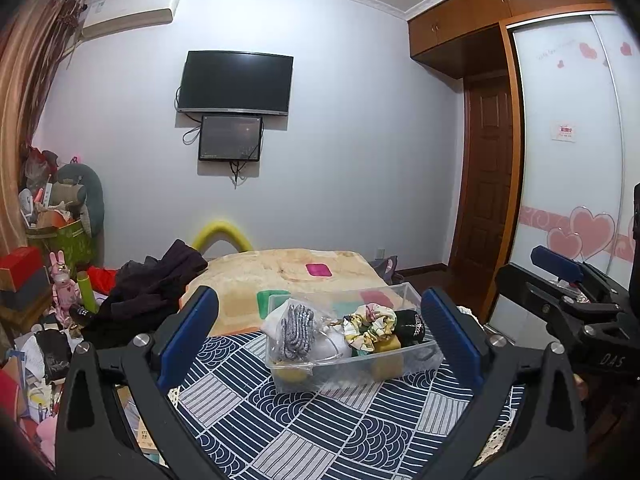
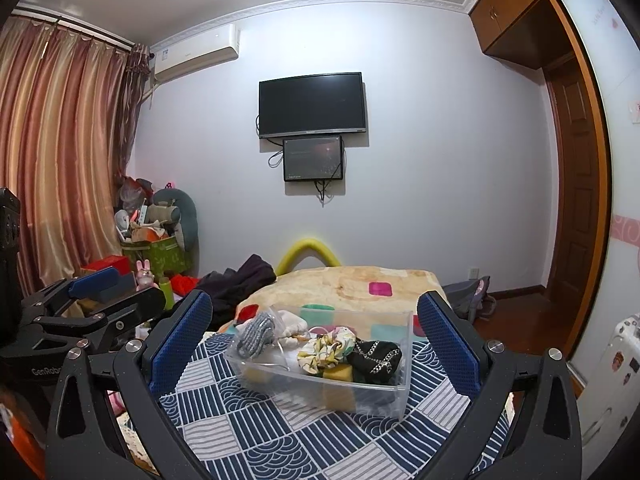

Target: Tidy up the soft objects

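A clear plastic bin [image 1: 416, 364] [image 2: 404, 368] sits on a navy patterned cloth [image 1: 304, 420] [image 2: 280, 432]. Inside lie a grey knit item in a clear bag [image 1: 296, 330] [image 2: 256, 334], a floral scrunchie [image 1: 370, 326] [image 2: 326, 350], a black item with a chain [image 1: 412, 326] [image 2: 376, 356] and yellow sponges [image 1: 386, 364] [image 2: 338, 374]. My left gripper [image 1: 318, 336] is open and empty, its fingers either side of the bin. My right gripper [image 2: 316, 340] is open and empty, also framing the bin. Each gripper shows in the other's view, the right [image 1: 568, 292] and the left [image 2: 92, 300].
A beige blanket with coloured squares [image 1: 288, 268] [image 2: 352, 284] covers the bed behind the cloth. Dark clothes [image 1: 152, 288] [image 2: 236, 280] lie at its left. Boxes, toys and clutter [image 1: 52, 256] [image 2: 152, 248] fill the left. A wardrobe [image 1: 568, 140] and door [image 2: 572, 184] stand right.
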A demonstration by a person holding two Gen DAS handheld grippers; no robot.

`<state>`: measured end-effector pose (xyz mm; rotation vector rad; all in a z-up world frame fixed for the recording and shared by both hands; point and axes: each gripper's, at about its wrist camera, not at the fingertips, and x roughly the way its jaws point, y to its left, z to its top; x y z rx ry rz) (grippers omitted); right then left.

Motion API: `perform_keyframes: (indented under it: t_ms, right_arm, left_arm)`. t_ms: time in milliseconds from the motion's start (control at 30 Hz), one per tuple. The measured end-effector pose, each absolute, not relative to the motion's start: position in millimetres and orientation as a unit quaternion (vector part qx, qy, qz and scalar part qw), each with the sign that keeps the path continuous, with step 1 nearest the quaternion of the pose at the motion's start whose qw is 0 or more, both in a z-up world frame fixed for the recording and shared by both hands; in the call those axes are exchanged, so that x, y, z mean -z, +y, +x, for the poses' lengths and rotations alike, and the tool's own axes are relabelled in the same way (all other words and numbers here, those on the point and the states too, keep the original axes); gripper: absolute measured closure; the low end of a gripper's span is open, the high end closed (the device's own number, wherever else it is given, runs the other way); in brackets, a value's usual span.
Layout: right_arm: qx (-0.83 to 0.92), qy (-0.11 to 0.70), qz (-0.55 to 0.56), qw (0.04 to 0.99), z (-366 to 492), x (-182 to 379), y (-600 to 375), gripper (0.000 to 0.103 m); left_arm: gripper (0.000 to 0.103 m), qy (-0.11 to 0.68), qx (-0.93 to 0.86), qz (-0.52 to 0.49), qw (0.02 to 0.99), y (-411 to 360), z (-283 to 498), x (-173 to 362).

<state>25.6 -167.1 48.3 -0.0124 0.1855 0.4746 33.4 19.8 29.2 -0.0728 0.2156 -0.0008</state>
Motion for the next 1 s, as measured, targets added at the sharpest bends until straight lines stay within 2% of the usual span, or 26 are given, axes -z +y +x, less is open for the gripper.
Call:
perform_keyframes:
  t_ms: [1000]
  right_arm:
    - [-0.239,0.091,-0.002,0.967,17.6,-51.6,-164.9,0.0]
  left_arm:
    - [0.0,0.104,0.008,-0.037,0.994,17.8,30.2,-31.1]
